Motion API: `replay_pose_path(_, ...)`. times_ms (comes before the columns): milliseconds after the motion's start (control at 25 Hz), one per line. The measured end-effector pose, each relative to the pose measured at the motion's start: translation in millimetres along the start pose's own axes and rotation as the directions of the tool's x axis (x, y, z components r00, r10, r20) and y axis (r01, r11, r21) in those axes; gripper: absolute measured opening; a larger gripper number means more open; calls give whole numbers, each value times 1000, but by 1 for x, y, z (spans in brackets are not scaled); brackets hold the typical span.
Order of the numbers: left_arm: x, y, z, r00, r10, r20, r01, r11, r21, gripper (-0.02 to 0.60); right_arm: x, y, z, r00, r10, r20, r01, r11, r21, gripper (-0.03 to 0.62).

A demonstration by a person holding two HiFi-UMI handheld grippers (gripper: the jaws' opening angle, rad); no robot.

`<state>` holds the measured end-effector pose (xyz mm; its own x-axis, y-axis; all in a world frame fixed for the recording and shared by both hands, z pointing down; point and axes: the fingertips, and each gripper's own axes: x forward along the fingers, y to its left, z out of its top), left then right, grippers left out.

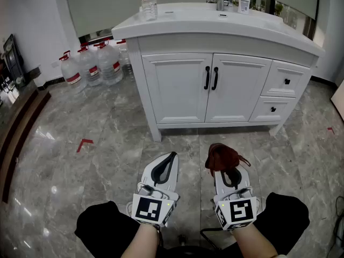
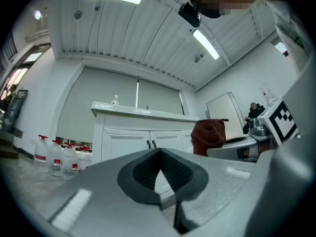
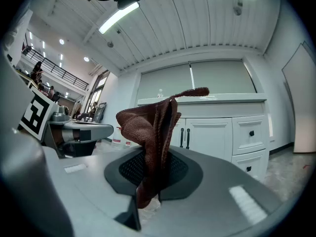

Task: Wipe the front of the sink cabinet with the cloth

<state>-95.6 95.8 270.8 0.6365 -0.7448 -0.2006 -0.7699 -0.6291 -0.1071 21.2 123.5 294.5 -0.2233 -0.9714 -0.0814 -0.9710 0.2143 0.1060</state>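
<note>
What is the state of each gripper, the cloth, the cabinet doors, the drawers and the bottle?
Left gripper: shut, empty.
Right gripper: shut on the cloth.
Cloth: bunched, sticking up from the jaws.
Doors: closed.
Drawers: closed.
Bottle: upright on the counter.

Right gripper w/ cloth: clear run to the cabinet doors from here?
Probably yes. The right gripper is shut on the cloth, and only floor lies between it and the cabinet doors, though they are some way off.
</note>
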Motion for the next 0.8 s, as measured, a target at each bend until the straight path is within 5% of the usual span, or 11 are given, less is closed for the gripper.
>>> replay_pose_path(800, -11, 0, 25, 999, 17, 27, -17, 1000, 12, 0, -15, -4, 18, 999, -19, 31, 17, 998, 53, 84)
